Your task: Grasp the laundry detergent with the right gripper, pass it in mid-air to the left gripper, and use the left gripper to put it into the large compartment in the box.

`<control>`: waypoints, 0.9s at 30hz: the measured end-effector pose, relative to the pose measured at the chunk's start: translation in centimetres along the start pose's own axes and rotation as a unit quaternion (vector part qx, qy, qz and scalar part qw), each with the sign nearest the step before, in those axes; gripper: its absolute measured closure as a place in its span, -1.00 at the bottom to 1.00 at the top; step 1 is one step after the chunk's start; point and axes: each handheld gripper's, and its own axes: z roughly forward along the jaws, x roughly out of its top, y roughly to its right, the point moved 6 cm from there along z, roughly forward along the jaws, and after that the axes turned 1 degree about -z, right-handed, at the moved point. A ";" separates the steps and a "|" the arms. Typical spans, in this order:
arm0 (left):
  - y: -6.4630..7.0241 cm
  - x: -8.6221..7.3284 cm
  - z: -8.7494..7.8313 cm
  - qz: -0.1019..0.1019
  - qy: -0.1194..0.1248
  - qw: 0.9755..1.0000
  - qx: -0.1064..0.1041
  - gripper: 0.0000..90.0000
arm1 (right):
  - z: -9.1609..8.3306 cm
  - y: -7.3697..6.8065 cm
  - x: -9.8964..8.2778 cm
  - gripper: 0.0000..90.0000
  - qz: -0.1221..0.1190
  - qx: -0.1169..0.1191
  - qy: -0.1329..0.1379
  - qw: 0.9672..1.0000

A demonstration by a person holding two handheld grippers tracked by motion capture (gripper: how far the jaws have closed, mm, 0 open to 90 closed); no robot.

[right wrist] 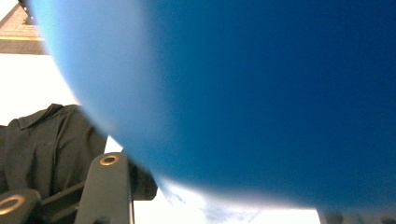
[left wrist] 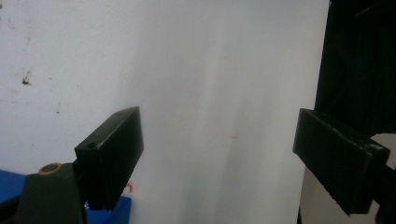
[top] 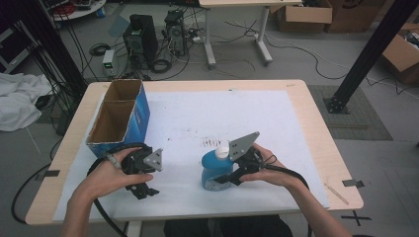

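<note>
A squat blue plastic bottle with a white cap (top: 216, 165) stands upright on the white sheet, just right of centre in the lower half of the high view, with the right gripper (top: 225, 180) brought up against its lower body from the right. In the right gripper view the bottle's blue wall (right wrist: 261, 93) looms blurred right at the lens, hard against the black jaws, which are drawn in close around it; whether the pads press on it cannot be told. The person's right hand (top: 271, 170) wraps the gripper's body, its grey three-cornered plate tilted up beside the white cap. At lower left of the high view the left gripper (top: 143, 190) rests low over the sheet in the left hand (top: 106, 175), well apart from the bottle. The left gripper view shows its jaws standing wide open with nothing between them. An open blue cardboard box (top: 121, 118) sits at the left edge of the pale wooden table (top: 316, 128).
</note>
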 end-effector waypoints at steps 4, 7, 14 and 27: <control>-0.1 0.1 0.0 -0.001 0.001 1.000 0.003 -0.63 | 0.0 0.0 0.0 -0.04 -0.007 0.002 0.000 1.000; -0.2 0.3 -0.1 0.001 0.003 1.000 0.004 -0.63 | 0.0 0.0 0.1 -0.03 -0.012 0.002 -0.001 1.000; -0.2 0.8 -0.4 -0.002 0.008 1.000 0.005 -0.63 | 0.0 -0.1 0.0 -0.01 -0.015 0.001 0.007 1.000; -0.3 2.3 -1.5 -0.008 0.021 1.000 0.009 -0.63 | -0.1 -0.1 0.0 0.00 -0.016 0.002 0.008 1.000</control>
